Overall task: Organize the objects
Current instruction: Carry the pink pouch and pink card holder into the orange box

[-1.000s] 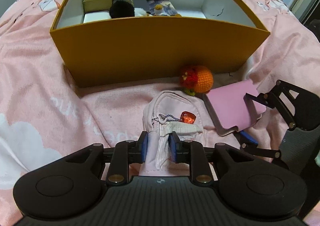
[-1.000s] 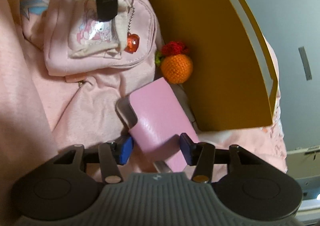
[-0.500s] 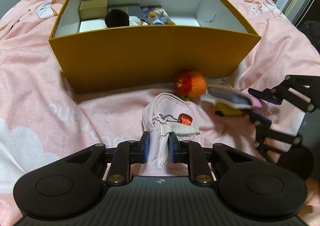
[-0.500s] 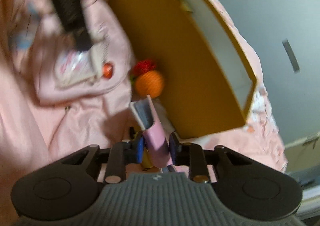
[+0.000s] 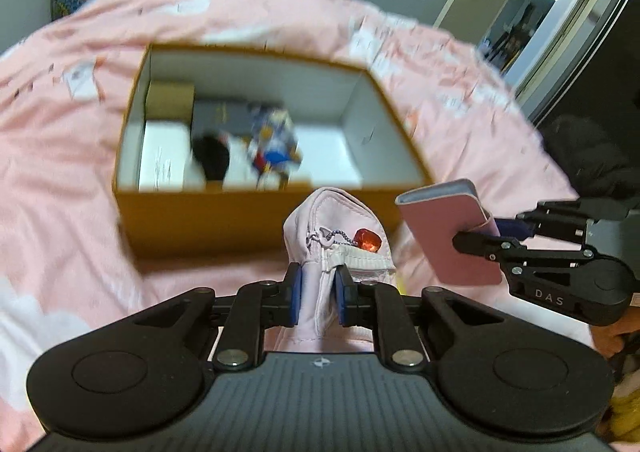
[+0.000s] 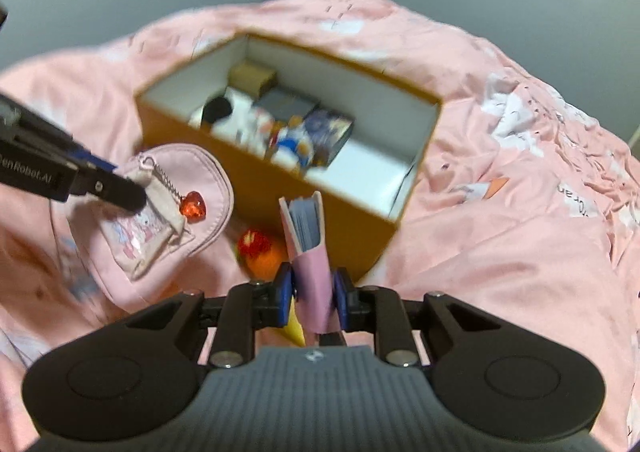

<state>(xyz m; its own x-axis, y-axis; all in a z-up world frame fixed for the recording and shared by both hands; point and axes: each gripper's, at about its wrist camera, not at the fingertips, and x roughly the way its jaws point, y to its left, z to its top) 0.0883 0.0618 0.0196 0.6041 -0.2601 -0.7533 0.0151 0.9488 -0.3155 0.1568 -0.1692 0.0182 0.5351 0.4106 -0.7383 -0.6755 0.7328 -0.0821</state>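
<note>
Left gripper (image 5: pixel 317 294) was clamped on the pink zip pouch (image 5: pixel 334 228), blue pads (image 5: pixel 295 294) pressed flat against the fabric on both sides. Pouch was off the bedspread (image 5: pixel 60 188), nose pointing toward the box, red heart charm (image 5: pixel 367 239) hanging from the zipper on a bead chain. In the right wrist view the same pouch (image 6: pixel 176 208) hung from the left gripper's fingers, a small printed drawstring bag (image 6: pixel 140 238) against its front.

Right gripper (image 6: pixel 310 292) was closed on the pink notebook (image 6: pixel 308 248), held on edge with page edges facing up and away. In the left wrist view the notebook (image 5: pixel 448 232) sat just right of the pouch, near the box's front right corner, not touching it.

Orange cardboard box (image 6: pixel 360 228) stood open on the pink bedspread, ahead of both grippers. Inside: a tan small box (image 6: pixel 252 78), a black round item (image 6: pixel 218 108), a white flat box (image 5: pixel 164 160), some colourful items too blurred to identify, possibly a figurine.

Crocheted orange ball with a red top (image 6: pixel 260 252) lay on the bedspread against the box's front wall, between pouch and notebook in the right wrist view.
</note>
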